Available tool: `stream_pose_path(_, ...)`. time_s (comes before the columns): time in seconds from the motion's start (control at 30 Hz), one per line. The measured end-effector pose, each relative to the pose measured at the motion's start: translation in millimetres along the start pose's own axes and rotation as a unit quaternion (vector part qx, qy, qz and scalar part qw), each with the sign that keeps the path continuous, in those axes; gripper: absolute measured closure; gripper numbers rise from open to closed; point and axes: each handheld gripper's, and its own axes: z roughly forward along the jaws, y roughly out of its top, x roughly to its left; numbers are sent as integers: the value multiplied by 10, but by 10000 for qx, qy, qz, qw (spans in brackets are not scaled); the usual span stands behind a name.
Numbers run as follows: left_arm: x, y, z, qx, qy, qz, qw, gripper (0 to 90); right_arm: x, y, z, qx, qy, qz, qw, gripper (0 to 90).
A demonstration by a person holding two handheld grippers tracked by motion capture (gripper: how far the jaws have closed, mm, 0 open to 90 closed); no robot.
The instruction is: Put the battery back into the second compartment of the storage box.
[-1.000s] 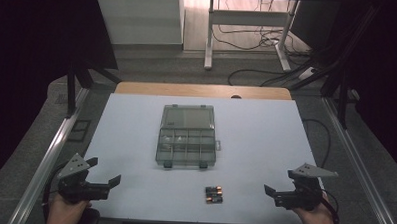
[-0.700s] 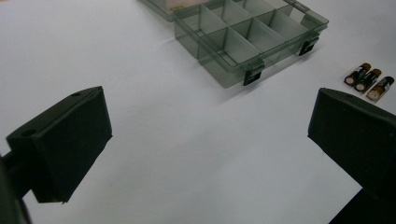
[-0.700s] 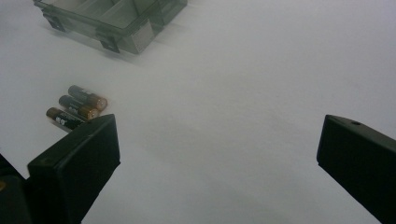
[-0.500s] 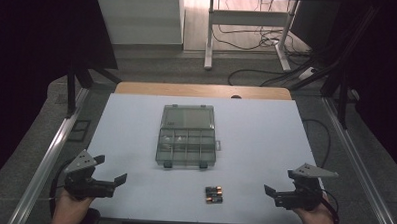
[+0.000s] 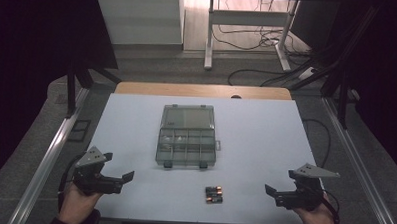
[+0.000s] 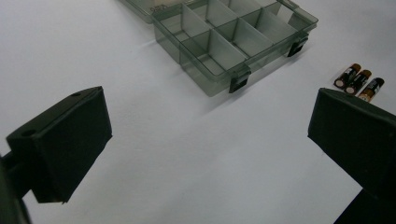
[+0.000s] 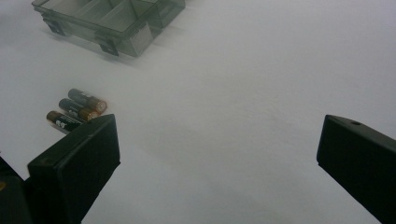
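You are holding the left gripper and right gripper low at the near table edge, jaws spread wide and empty, flanking three AA batteries lying just before the open compartment box, ready for loading.

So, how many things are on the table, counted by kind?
Batteries: 3
Box: 1, open, compartments empty as far as visible
Total: 4
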Motion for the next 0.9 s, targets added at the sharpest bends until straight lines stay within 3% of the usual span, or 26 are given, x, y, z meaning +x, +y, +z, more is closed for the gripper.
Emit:
stream_pose_path(0.57,-34,155,216,142,-300,142,9993,0,20,-9,-66,-111,-94,-45,9999,0)
stream_pose_path(0.9,-114,302,415,304,-467,459,9974,0,21,-17,-78,-146,-131,-35,9998,0)
